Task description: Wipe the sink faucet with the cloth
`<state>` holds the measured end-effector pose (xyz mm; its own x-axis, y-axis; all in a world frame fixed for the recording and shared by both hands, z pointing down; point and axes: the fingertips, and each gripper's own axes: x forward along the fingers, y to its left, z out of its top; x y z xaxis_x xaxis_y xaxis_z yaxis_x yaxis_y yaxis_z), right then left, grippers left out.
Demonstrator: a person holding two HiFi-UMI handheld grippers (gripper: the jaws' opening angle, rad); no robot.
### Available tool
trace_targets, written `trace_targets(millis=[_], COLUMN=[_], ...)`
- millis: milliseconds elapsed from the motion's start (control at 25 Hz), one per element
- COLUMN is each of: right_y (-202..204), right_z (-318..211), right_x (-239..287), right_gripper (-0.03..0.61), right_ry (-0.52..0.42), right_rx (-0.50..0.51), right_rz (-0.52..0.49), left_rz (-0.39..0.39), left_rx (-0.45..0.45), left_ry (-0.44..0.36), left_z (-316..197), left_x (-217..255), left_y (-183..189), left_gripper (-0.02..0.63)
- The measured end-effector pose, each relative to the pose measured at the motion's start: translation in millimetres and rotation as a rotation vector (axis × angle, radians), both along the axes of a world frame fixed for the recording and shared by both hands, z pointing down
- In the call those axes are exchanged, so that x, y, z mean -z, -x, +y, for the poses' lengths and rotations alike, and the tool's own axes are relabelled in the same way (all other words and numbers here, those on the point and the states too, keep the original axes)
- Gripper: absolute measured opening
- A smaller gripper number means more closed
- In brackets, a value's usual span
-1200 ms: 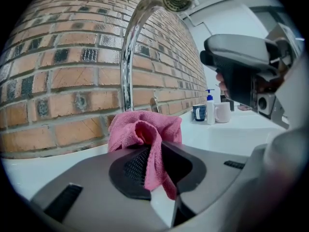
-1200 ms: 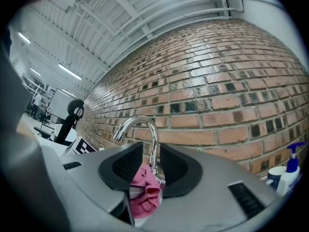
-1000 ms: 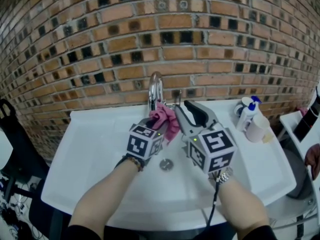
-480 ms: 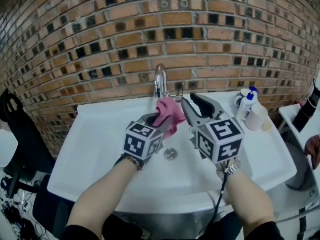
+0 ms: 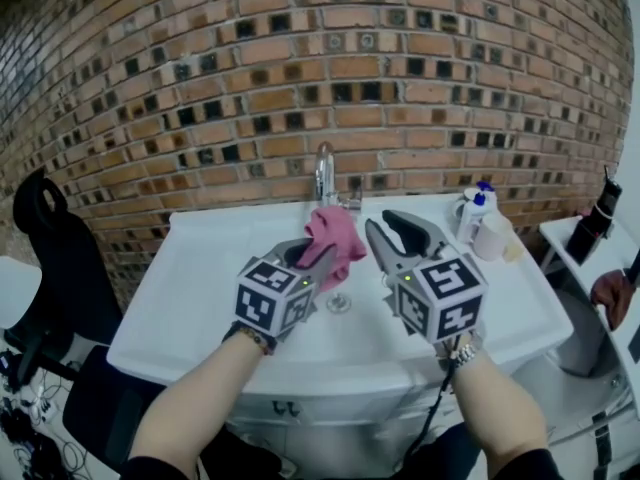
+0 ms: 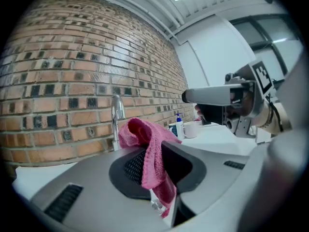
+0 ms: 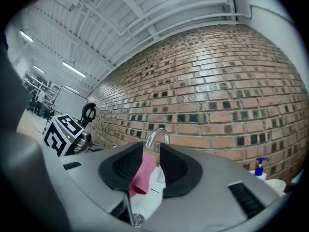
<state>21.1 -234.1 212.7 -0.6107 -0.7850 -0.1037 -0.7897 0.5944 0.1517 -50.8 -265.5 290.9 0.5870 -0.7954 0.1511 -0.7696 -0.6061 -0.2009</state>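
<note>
Left claw clamps the pink terry cloth by one fold at frame centre, just below the chrome gooseneck faucet and apparently clear of it. Right claw is narrowly parted and empty.

Risk: the shallow pinch may let the cloth slip out when rubbed on the spout.

Count: one cloth, one faucet, two claws.

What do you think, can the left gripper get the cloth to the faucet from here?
Probably yes. The left gripper is shut on the pink cloth, and the faucet stands beyond it with nothing between; the right gripper is off to one side.
</note>
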Motion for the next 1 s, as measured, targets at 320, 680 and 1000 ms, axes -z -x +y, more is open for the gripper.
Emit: trace_targets(millis=[320,680,1000], right_y=[0,5,15], right_z=[67,151,228], right_x=[4,-1,-10], right_gripper=[0.124,0.124,0.124], right_ry=[-0.020,-0.044,-0.032], right_rx=[0.053,0.078,0.135], right_rz=[0.035,0.044,0.060], left_rz=[0.015,0.037,0.050], left_rx=[-0.037,-0.066,-0.101], left_ry=[-0.051,-0.090,-0.125], left_z=[80,174,262], left_x=[21,25,27], left_y=[0,3,12], left_gripper=[0.063,0.063,0.063])
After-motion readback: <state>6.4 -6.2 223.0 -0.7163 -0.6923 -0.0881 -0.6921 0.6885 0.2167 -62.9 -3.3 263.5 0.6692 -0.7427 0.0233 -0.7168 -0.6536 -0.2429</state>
